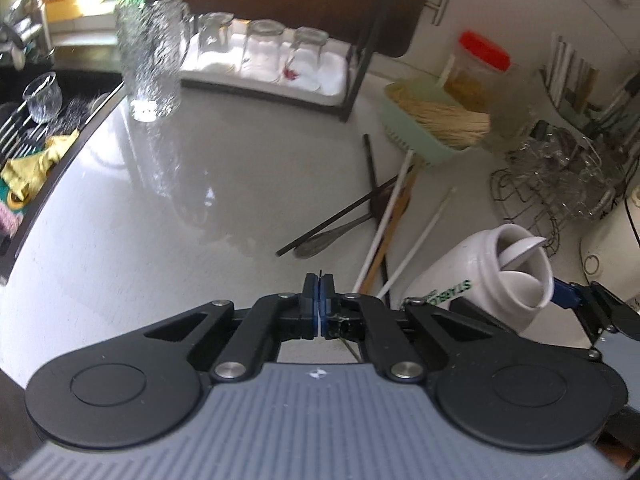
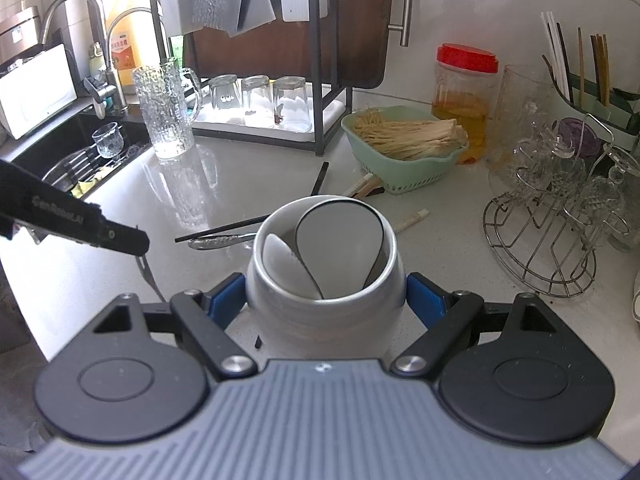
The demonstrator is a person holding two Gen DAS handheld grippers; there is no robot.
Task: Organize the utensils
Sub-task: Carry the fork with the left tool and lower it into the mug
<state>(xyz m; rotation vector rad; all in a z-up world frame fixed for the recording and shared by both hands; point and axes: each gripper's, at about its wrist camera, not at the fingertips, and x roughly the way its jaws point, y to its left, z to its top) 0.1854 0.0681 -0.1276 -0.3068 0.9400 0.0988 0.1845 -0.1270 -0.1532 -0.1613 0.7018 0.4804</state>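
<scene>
The right gripper (image 2: pixel 326 300) clamps the white jar (image 2: pixel 320 304) at frame centre, its blue pads against both sides; two spoons (image 2: pixel 340 240) stand inside. The left gripper (image 1: pixel 319 286) has its jaws pinched on a thin metal utensil (image 2: pixel 150 276), low left of the jar. Chopsticks (image 1: pixel 336 216) and a spoon (image 1: pixel 332 236) lie on the counter (image 1: pixel 180 200) mid-frame.

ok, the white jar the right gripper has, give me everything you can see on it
The white jar looks like glazed ceramic, round-bodied with a wide open mouth and no lid; green lettering shows on its side in the left wrist view. It stands on the grey counter. Two white spoons sit inside, bowls up. The right gripper clamps it, blue pads on both sides.
</scene>
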